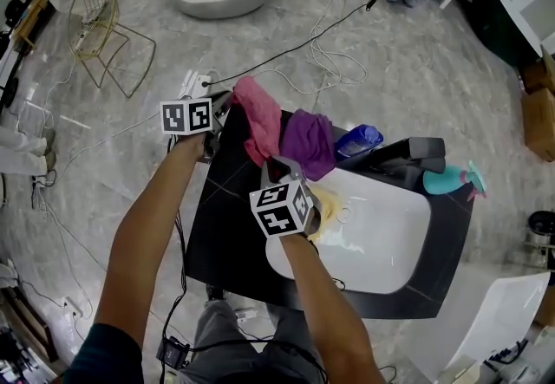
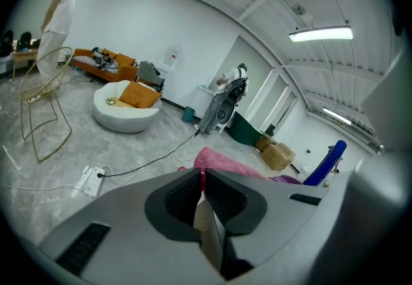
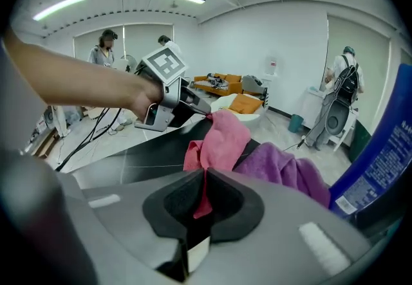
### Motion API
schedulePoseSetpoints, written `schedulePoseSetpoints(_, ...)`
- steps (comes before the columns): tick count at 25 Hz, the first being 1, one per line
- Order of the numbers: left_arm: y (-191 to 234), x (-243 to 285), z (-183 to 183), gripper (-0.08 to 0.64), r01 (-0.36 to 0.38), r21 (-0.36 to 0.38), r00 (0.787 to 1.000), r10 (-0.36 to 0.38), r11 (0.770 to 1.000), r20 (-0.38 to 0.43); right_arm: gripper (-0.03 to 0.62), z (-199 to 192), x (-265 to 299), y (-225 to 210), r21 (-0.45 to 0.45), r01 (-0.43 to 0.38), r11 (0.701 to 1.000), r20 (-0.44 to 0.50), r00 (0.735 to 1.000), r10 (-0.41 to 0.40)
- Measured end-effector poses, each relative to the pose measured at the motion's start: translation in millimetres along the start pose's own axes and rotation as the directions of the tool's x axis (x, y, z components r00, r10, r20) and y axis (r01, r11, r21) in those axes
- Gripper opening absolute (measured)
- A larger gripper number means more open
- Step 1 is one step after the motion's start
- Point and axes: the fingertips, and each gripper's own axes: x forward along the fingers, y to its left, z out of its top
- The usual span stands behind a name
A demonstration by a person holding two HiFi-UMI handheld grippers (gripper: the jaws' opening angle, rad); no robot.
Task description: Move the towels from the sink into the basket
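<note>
**Pink towel pinched at both ends over the table**

Head view: both tools are clamped on one pink terry towel (image 1: 257,122), which hangs between them over the far-left corner of the glossy black table (image 1: 227,226). The left tool (image 1: 224,107) pinches its upper end and the right tool (image 1: 279,167) its lower end. A crumpled purple towel (image 1: 309,141) lies just beside it at the rim of the white, rounded sink (image 1: 390,239). A pale yellow cloth (image 1: 328,200) lies in the basin. A gold wire basket (image 1: 97,20) stands well apart on the marble floor.

Left gripper view: the jaws are together on a thin sliver of pink, and the towel's fuzzy fold rises beyond them. Only here does the basket show from the side, on thin legs. A power strip (image 2: 91,181) and a black cable lie on the floor between.

Right gripper view: the dark ribbed pads press on a pink strip. The left tool shows from the front, biting the towel's top corner. A blue bottle (image 3: 380,148) fills the right edge.
</note>
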Motion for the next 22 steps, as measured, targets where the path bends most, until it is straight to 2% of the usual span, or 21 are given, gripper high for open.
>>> schedulePoseSetpoints(7,-5.1,-29.6,14.0,0.023,-0.061,0.078,0.995,0.055,0.995,0.079,0.017,13.4,-22.1,-12.9,0.025,0.079,0.997,0.088,0.993,-0.081)
schedulePoseSetpoints(16,-37.4,-94.2,38.6,0.021,-0.064,0.176,0.981,0.029,0.982,0.193,0.015,51.1,-73.6,-32.5,0.075,0.194,0.978,0.206,0.957,-0.206)
schedulePoseSetpoints(22,-69.7,-147.4,57.0,0.020,-0.063,0.266,0.968,-0.006,0.962,0.251,0.015,80.1,-113.0,-28.5,0.087,0.223,0.971,0.283,0.929,-0.239)
